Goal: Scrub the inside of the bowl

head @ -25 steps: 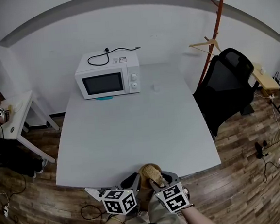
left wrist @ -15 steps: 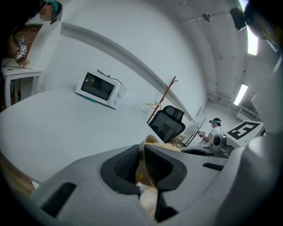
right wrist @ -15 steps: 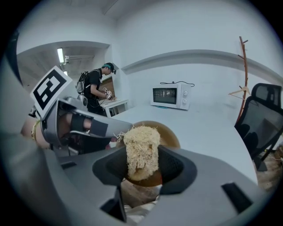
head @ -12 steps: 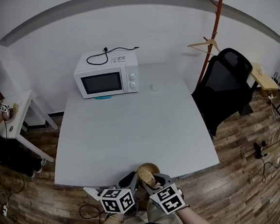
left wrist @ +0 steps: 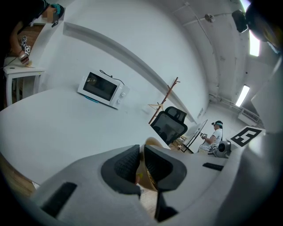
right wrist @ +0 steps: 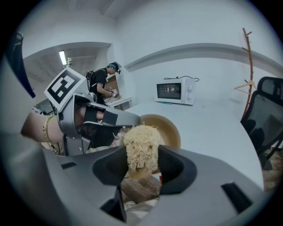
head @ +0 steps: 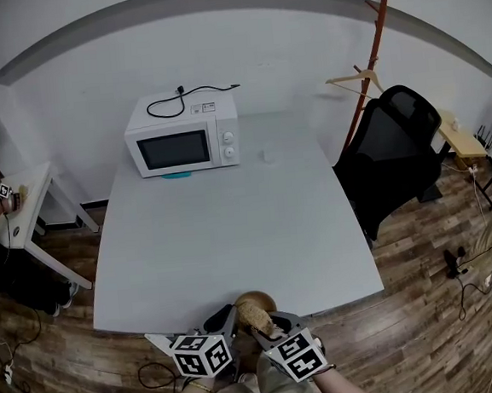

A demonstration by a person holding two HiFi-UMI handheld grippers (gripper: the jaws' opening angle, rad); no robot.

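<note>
Bowl, scrubber: same grips as before

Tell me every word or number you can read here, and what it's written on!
No text here can be read.
Microwave: sticker on top and marks by its knobs, too small to read.
Marker cubes: black-and-white square patterns, no words.
</note>
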